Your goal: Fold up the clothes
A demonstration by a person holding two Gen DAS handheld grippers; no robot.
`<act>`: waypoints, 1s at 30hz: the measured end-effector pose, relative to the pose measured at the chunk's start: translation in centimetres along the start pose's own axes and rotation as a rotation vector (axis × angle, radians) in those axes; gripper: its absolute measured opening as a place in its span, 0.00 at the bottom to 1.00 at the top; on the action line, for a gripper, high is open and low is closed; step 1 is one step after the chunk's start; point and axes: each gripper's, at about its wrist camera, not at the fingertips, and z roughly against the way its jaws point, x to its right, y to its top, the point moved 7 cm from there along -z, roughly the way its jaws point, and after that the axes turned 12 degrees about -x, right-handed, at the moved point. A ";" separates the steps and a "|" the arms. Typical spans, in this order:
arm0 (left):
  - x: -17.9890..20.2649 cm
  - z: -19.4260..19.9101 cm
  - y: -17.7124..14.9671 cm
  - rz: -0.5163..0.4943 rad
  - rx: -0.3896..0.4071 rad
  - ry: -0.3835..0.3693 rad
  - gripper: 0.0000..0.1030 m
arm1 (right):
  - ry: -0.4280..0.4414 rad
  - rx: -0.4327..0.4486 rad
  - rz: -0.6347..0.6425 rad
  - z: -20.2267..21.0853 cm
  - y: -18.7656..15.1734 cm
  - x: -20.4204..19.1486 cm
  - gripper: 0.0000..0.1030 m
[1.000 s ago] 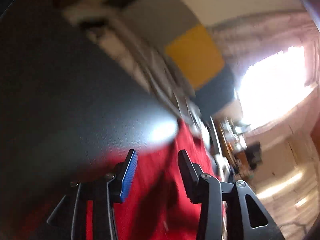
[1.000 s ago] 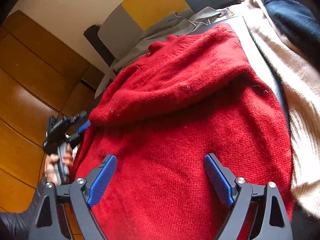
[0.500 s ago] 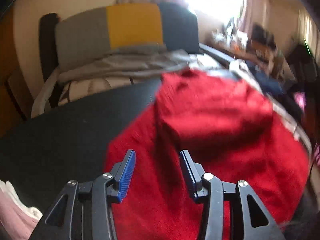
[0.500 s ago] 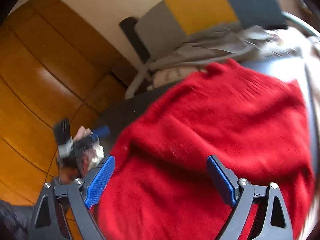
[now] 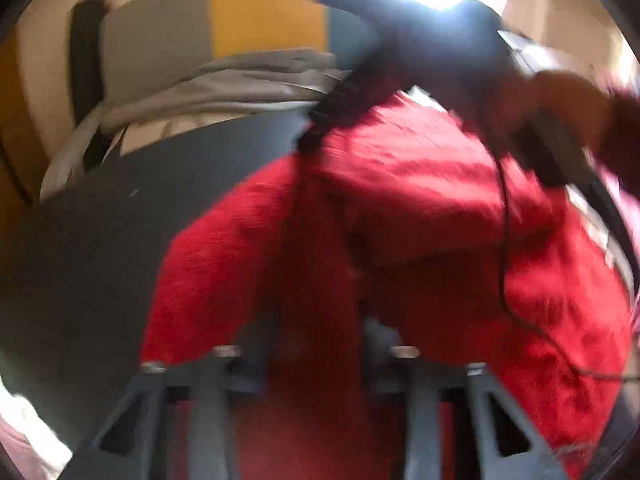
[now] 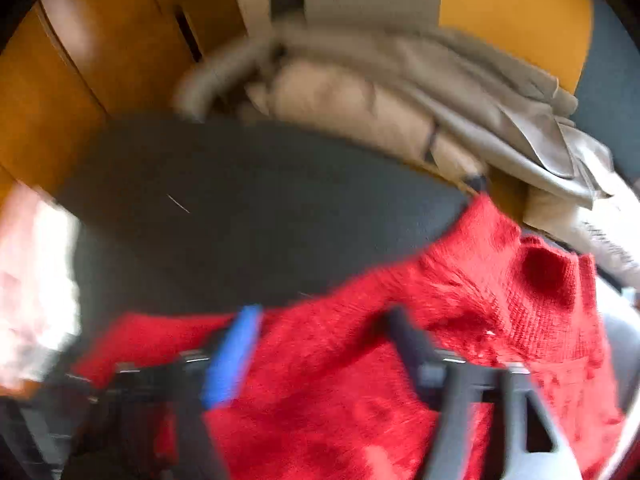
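Garment: a fuzzy red knit sweater [image 5: 420, 200] lies spread on a dark grey flat surface [image 5: 100, 232], one part folded over the rest; its ribbed collar [image 6: 548, 276] shows at the right in the right wrist view.

Left gripper [image 5: 316, 320]: its black frame rises from the bottom of the left wrist view, but the fingertips are buried in red knit and smeared by motion blur. Whether it grips the sweater or merely stands over it, I cannot tell.

Right gripper [image 6: 320, 344]: in its own view a blue pad [image 6: 232, 356] on the left finger and a dark right finger stand apart with red knit between them, so the jaws are spread and not pinching. Both are blurred, and contact with the cloth cannot be judged.

Right gripper seen from the left: a dark blurred body [image 5: 432, 40] with a thin black cable [image 5: 505, 240] hanging across the sweater; the person's hand [image 5: 568, 100] holding it is a brown smear at the right edge.

Background: a grey, yellow and dark blue panelled cushion [image 5: 256, 16] stands behind a heap of pale grey and beige fabric [image 6: 420, 112]; orange-brown wooden panels [image 6: 100, 60] fill the left.

Cut off: a pale pinkish cloth [image 6: 32, 280] at the left edge is overexposed, and its shape is unclear.
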 end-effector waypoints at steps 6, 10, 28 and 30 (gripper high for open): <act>-5.1 2.7 1.6 0.244 0.120 -0.180 0.03 | 0.071 0.022 -0.031 0.3 -0.6 1.3 0.15; -8.0 6.3 2.9 0.341 0.271 -0.169 0.03 | 0.285 0.130 -0.133 2.3 0.3 2.3 0.11; -6.8 5.2 5.1 0.290 0.227 -0.001 0.22 | 0.231 0.293 -0.207 4.0 1.8 6.0 0.23; -5.3 3.8 5.3 0.239 0.191 0.012 0.22 | 0.160 0.271 -0.207 3.8 1.8 7.8 0.47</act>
